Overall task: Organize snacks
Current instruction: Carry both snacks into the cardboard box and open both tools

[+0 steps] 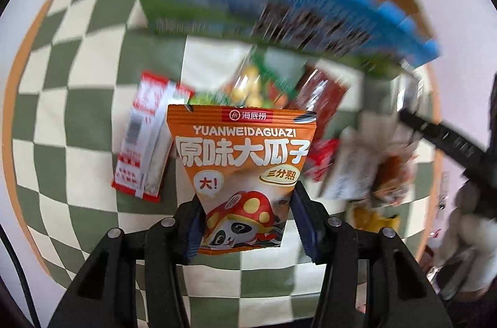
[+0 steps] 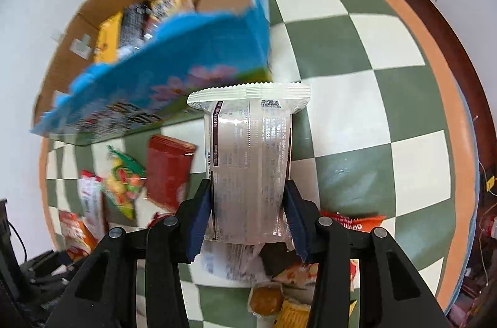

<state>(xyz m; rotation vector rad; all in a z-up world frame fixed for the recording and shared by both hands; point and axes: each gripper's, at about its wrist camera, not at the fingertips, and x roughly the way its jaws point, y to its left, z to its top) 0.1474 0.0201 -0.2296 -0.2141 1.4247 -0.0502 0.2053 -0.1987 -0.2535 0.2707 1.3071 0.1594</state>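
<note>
My left gripper [image 1: 245, 222] is shut on an orange sunflower-seed packet [image 1: 242, 169] with a mushroom-hat panda, held above the checkered table. My right gripper [image 2: 247, 216] is shut on a white and clear snack packet [image 2: 250, 160] with small print, held upright. A blue-sided cardboard box [image 1: 264, 8] stands at the far side and holds several snacks; it also shows in the right wrist view [image 2: 174, 70]. The right gripper [image 1: 441, 138] appears blurred at the right of the left wrist view, with its packet [image 1: 351, 169].
Loose snacks lie on the green and cream checkered cloth [image 2: 357, 54]: a red and white packet [image 1: 146, 138], a dark red packet [image 2: 169, 172], a colourful candy bag [image 2: 124, 185], an orange packet [image 2: 74, 231]. More snacks lie below the right gripper [image 2: 279, 297].
</note>
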